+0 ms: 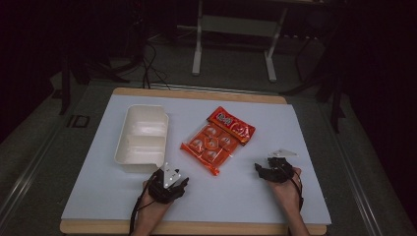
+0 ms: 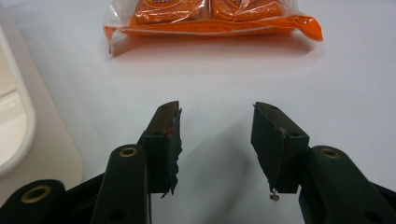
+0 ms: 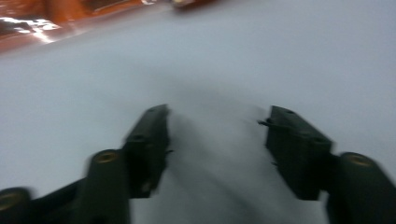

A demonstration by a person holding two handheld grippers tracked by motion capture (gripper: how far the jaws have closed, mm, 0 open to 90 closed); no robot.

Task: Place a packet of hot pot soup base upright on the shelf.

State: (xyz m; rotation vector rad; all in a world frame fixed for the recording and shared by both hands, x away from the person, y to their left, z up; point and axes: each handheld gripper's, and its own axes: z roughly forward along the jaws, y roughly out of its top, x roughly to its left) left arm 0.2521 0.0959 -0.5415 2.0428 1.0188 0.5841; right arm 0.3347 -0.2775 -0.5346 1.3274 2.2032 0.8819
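centrally on the pale table [image 1: 98, 162], an orange snack bag [image 1: 218, 140] is laid at a slant, its red header turned toward the far edge; white lettering is printed on that header, but it cannot be read from the high view, and in the left gripper view the print on the inner packets [image 2: 173, 10] is cut off at the top and left illegible. six small packets are seen through the clear front of the bag. a white two-compartment tray [image 1: 142, 138] is placed just to the left of the bag, apart from it. the left gripper [image 1: 169, 181] is held near the tray's near corner, and in its own view [image 2: 215, 140] the jaws are spread wide over bare table, with nothing gripped and nothing touched; the bag's near edge is seen ahead of them, well apart. the right gripper [image 1: 273, 169] is held to the right of the bag, near but not touching, and in its own blurred view [image 3: 217, 149] the jaws are likewise set wide apart with only table surface between them, while the orange bag is glimpsed at the upper left.
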